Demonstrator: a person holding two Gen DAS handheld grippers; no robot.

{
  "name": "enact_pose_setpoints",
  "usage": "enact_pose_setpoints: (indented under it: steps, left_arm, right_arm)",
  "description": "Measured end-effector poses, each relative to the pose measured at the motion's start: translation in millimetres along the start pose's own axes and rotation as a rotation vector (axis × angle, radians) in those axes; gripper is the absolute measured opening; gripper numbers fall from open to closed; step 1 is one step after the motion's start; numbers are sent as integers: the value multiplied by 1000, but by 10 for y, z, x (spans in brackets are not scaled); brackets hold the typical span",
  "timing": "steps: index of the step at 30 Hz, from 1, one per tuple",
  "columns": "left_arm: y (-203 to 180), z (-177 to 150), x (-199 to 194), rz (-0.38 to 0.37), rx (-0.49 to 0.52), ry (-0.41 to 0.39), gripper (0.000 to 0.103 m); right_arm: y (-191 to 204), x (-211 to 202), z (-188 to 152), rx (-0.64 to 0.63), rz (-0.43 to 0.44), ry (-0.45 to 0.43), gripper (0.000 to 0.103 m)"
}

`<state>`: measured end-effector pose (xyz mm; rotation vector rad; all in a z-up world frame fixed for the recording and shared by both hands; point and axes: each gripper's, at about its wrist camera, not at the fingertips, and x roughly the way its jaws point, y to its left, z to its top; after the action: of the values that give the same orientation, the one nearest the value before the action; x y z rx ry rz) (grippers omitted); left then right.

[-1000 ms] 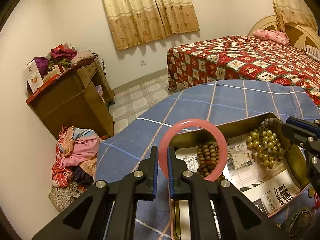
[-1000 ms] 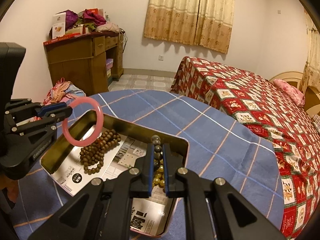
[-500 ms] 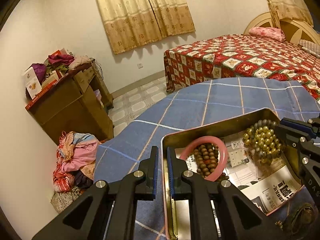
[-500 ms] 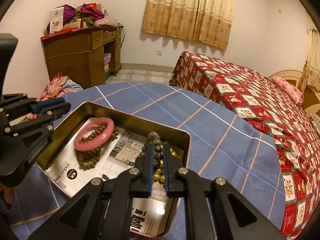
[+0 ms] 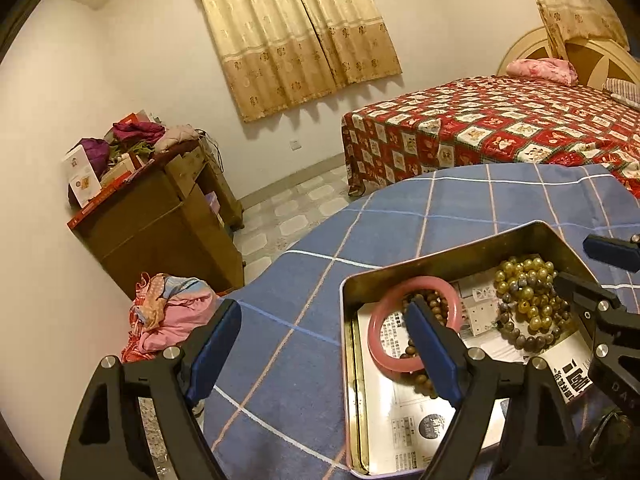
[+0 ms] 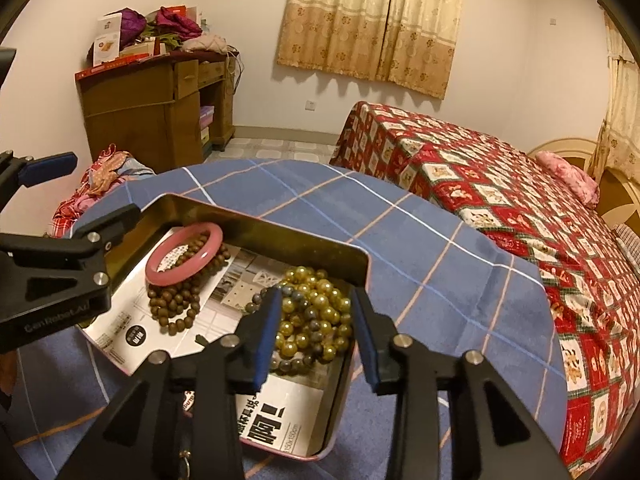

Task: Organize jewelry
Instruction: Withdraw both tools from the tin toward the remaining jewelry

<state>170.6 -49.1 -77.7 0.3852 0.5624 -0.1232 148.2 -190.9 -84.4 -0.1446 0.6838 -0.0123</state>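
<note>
A shallow rectangular gold-coloured metal tin (image 6: 256, 222), lined with printed paper (image 6: 280, 412), sat on the surface draped in a blue plaid cloth (image 6: 432, 256). Inside it, toward the far left corner, a smooth pink bangle (image 6: 184, 254) lay tilted on top of a coiled strand of dark brown wooden beads (image 6: 176, 304). On the right side of the tin, a heap of glossy yellow-green and grey round beads (image 6: 316, 312) rested against the far wall.

The left hand-held gripper (image 5: 320, 344) was spread wide and held nothing; its right finger hung over the pink bangle (image 5: 400, 332) and its left finger stood outside the tin's rim (image 5: 348, 344) above the cloth. The right hand-held gripper (image 6: 314, 332) was also parted, gripping nothing, with its blue-padded fingers (image 6: 266, 332) flanking the yellow-green bead heap; whether they touched the beads could not be told.

Beyond the surface stood a bed with a red patchwork cover (image 6: 500, 184) on the right and a brown wooden desk piled with clutter (image 6: 160, 96) at the far left.
</note>
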Motion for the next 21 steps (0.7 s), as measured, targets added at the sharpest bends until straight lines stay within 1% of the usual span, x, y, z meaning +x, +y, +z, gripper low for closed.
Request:
enact_pose_setpoints:
  steps: [4,6,7,12,17,21]
  left_arm:
    - [13,-27,-33,3,-9,3,85]
    - [10,-46,-60,4,-15,3,85]
    - [13,-62,-89,4,-19,3,85]
    - [28,-184,-325,7,-32,-20,85]
    - [-14,-439,-610,14,-38,-29,85]
    - [-110,-654,-745,-10,-21,7,85]
  right_arm:
    - [-17,-47,-15,8,-5,-6,47]
    - [-28,-86,-28,16,-4,-12,56]
    - [-35,-114,-38,19,-5,-16,57]
    - [-84,-242,-122,33,-10,-18,58]
    - [-177,-440,-324,56,-38,-16,59]
    - [-311,-610,-608,92,-64,3,64]
